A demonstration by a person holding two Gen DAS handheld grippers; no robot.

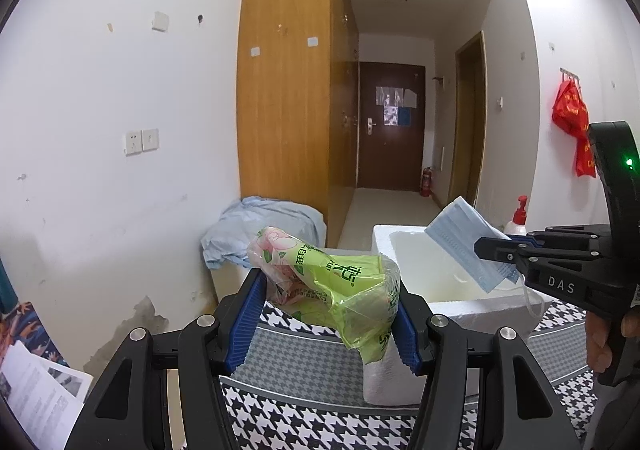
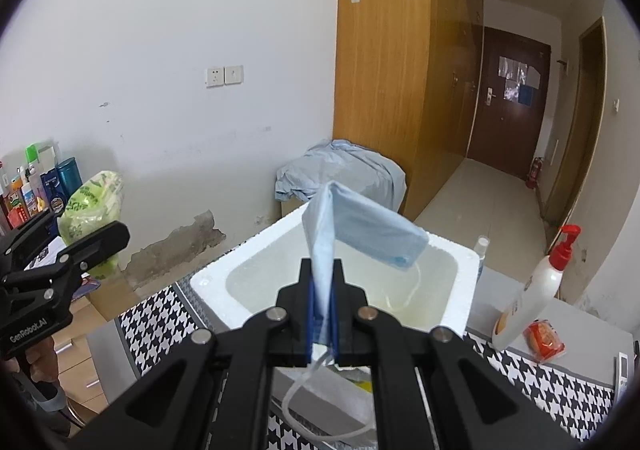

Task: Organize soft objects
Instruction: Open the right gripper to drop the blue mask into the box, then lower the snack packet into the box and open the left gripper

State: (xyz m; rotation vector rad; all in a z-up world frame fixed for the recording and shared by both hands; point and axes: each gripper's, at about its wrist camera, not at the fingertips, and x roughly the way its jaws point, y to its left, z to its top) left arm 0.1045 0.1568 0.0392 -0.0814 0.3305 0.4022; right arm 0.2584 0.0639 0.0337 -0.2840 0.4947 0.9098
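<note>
Above the houndstooth cloth (image 1: pixel 304 366) I am holding the masks (image 2: pixel 360 230) pinched in the right gripper (image 2: pixel 321 314) and the tissue pack (image 1: pixel 332 286) clamped in the left gripper (image 1: pixel 328 326), probably lowering both into the foam box (image 2: pixel 248 246) next.

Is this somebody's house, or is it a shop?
Probably a home, maybe a small flat or dorm room. There is a tall wooden wardrobe, a hallway ending at a front door, and a pump bottle on the patterned table.
</note>
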